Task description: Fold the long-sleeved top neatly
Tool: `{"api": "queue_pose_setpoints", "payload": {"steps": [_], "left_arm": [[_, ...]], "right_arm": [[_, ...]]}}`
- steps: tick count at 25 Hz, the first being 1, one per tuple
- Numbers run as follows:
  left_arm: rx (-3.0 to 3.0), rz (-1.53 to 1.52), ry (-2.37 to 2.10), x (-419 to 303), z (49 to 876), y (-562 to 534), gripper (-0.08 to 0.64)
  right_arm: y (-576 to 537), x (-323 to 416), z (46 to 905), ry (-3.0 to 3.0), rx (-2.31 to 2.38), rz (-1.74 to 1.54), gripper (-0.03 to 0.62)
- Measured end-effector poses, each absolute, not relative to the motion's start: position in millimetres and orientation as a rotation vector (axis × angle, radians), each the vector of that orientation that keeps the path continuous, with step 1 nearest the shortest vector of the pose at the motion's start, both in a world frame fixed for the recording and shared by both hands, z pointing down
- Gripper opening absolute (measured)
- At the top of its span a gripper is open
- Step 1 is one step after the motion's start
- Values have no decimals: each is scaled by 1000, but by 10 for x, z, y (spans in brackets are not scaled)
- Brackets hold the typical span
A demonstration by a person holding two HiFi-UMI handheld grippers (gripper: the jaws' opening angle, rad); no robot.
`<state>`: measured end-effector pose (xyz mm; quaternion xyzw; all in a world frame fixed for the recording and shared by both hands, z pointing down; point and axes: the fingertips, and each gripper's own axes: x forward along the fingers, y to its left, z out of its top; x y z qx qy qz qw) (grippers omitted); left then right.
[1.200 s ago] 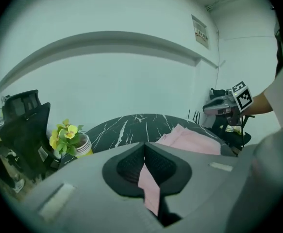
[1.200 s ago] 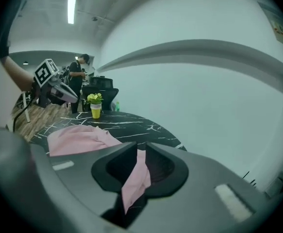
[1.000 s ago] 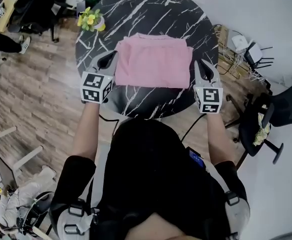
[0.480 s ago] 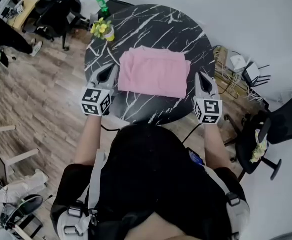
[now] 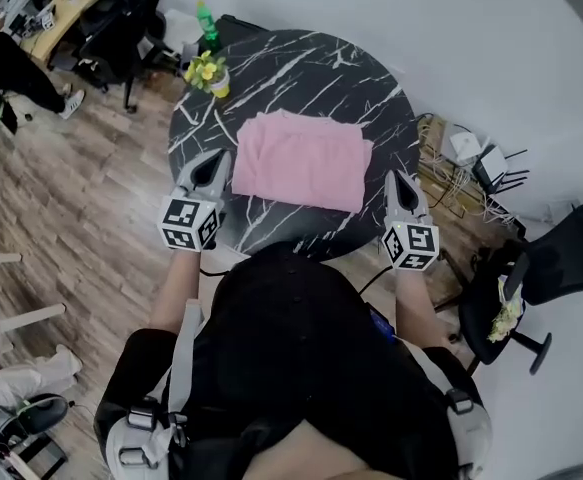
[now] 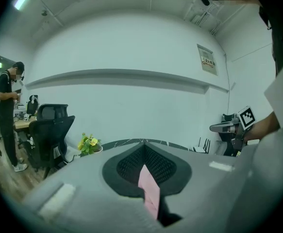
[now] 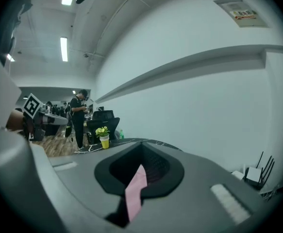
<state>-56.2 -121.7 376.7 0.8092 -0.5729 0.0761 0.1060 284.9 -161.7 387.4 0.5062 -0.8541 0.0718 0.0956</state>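
Observation:
The pink long-sleeved top (image 5: 301,160) lies folded into a flat rectangle on the round black marble table (image 5: 316,63). My left gripper (image 5: 216,158) hovers just off the top's left edge, jaws shut and empty. At the table's right rim, near the top's right front corner, my right gripper (image 5: 398,178) is also shut and holds nothing. In the left gripper view the shut jaws (image 6: 143,149) fill the lower frame, and a pink sliver of the top (image 6: 149,188) shows through the slit. The right gripper view shows the same: shut jaws (image 7: 142,152) and a pink sliver (image 7: 134,191).
A pot of yellow flowers (image 5: 209,71) stands at the table's far left edge, with a green bottle (image 5: 205,18) behind it. Cables and boxes (image 5: 461,153) lie on the floor to the right, near a black office chair (image 5: 556,263). People and desks are at the far left.
Both grippers have drawn back a little from the top's sides toward the person and risen. The top lies still, folded as before.

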Motion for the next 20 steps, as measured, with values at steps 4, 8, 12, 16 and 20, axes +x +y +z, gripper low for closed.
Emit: {"api": "queue_pose_setpoints", "payload": {"steps": [4,8,12,16,20], "left_arm": [[2394,210,-1667,-528,3754,-1260,8],[2395,206,-1664,-558,3759,-1256,8],[2375,217,-1662,-629,3819,-1224,8],[2351,209,-1666,-708,3873,-1211,8],[2331,196,-1670,-779,3923,-1233,9]], "right_arm": [[-1649,2829,3892,-2536,1512,256,5],[-1666,2704,3934,-2545,1479,255,5],[-1685,2613,3977,-2540,1455,256,5],[-1711,2543,3998,-2538,1437,252,5],[-1774,2460,4006,-2543,1414,251,5]]}}
